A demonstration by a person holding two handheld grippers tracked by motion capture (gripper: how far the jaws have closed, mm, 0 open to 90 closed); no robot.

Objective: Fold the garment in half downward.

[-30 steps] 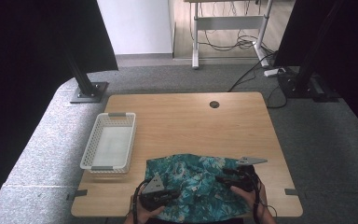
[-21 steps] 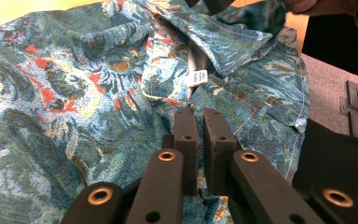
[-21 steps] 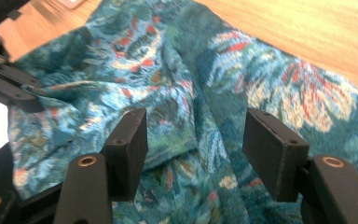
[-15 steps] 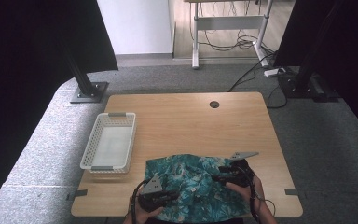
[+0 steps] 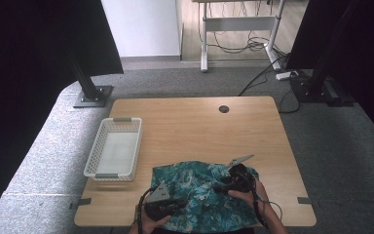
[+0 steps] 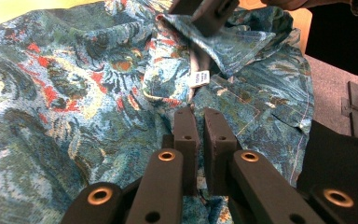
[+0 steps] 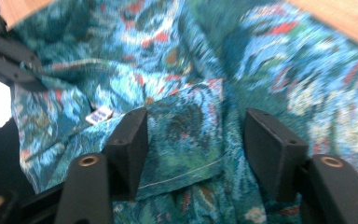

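A blue-green patterned shirt (image 5: 199,195) lies crumpled at the table's front edge. My left gripper (image 5: 179,202) rests on its front left part. In the left gripper view its jaws (image 6: 201,126) are pressed together on a fold of the shirt (image 6: 74,93), just below a small white label (image 6: 199,78). My right gripper (image 5: 217,186) is on the shirt's right side and points left. Its jaws (image 7: 193,126) stand wide open around a flat flap of the shirt (image 7: 307,70), near the label (image 7: 99,114). The left gripper's black jaw (image 7: 9,60) shows at the upper left there.
A white mesh basket (image 5: 114,153) stands on the left of the wooden table (image 5: 199,126). A round cable hole (image 5: 224,109) sits near the far edge. Grey carpet surrounds the table, with dark stands and cables behind it.
My right gripper has moved left and inward over the shirt, towards the left gripper. The left gripper has stayed put.
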